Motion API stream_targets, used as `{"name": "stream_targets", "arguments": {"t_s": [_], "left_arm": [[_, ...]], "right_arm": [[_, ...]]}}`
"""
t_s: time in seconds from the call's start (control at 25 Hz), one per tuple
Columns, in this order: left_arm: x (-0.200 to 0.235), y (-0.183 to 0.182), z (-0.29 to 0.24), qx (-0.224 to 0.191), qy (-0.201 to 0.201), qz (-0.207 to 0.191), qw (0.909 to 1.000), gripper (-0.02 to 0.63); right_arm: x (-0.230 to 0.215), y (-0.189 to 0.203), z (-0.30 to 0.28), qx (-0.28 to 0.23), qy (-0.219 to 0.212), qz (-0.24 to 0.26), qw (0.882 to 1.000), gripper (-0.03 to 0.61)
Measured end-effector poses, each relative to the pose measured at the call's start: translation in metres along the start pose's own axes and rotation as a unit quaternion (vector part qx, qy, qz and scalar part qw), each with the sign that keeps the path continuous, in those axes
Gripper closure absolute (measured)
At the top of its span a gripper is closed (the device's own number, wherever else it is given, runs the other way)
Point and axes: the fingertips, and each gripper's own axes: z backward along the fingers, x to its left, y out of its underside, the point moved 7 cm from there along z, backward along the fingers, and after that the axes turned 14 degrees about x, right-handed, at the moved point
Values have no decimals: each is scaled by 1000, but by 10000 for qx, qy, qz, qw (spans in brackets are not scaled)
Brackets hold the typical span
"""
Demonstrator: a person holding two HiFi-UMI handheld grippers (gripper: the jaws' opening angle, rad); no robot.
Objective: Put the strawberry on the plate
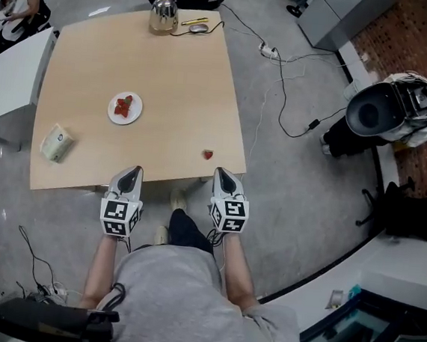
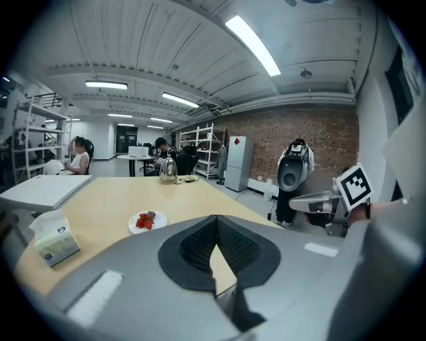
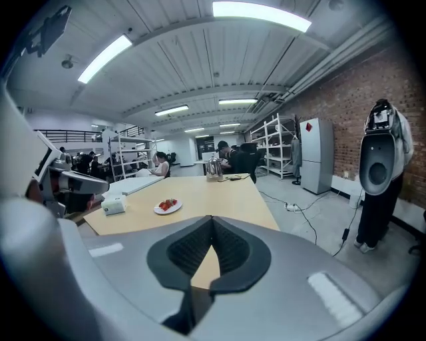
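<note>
A white plate (image 1: 125, 110) with cut strawberries on it sits left of the middle of the light wooden table (image 1: 178, 73). It also shows in the left gripper view as the plate (image 2: 148, 222) and in the right gripper view as the plate (image 3: 168, 206). A single strawberry (image 1: 208, 155) lies loose near the table's front right corner. Neither gripper view shows it. My left gripper (image 1: 135, 170) (image 2: 216, 218) hovers at the front edge, shut and empty. My right gripper (image 1: 222, 172) (image 3: 212, 218), also shut and empty, is just right of and nearer than the loose strawberry.
A tissue pack (image 1: 56, 142) lies at the table's front left. A metal kettle (image 1: 163, 14) and small items stand at the far edge. Cables (image 1: 283, 75) run across the floor on the right, beside a black and white machine (image 1: 388, 108). People sit at far desks.
</note>
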Motion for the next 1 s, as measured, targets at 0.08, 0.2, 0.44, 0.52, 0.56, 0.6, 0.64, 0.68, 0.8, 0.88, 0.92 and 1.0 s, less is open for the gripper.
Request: {"name": "stream_targets", "arguments": {"t_s": [0.08, 0.2, 0.44, 0.52, 0.56, 0.6, 0.64, 0.68, 0.8, 0.88, 0.92, 1.0], "left_arm": [[2, 1, -7, 104, -30, 78, 9999, 594], [5, 3, -15, 227, -79, 155, 9996, 594], [17, 4, -32, 430, -169, 255, 9986, 594], [19, 0, -36, 440, -164, 258, 9986, 594], [19, -2, -38, 442, -161, 256, 9986, 594], [19, -3, -40, 443, -164, 257, 9986, 594], [19, -4, -42, 445, -173, 262, 9985, 594], [20, -6, -43, 448, -188, 270, 9985, 594], [25, -8, -43, 471, -246, 312, 9981, 594], [30, -8, -42, 502, -296, 355, 9977, 594], [32, -9, -42, 524, -329, 367, 9974, 594], [35, -9, -43, 572, -407, 346, 9969, 594]], "right_arm": [[-3, 0, -13, 107, -102, 20, 9999, 572], [-10, 4, -32, 231, -252, 7, 9994, 571], [-19, 17, -76, 691, -532, -138, 9961, 525], [-23, 21, -89, 849, -571, -190, 9946, 514], [-26, 24, -95, 916, -556, -187, 9941, 512], [-28, 26, -100, 978, -534, -178, 9936, 507], [-31, 29, -105, 1039, -512, -177, 9931, 505], [-34, 32, -110, 1107, -495, -191, 9924, 497], [-40, 38, -124, 1343, -527, -288, 9891, 463], [-42, 41, -132, 1474, -549, -309, 9871, 447], [-44, 42, -137, 1522, -546, -305, 9864, 445], [-47, 45, -145, 1617, -546, -298, 9849, 440]]}}
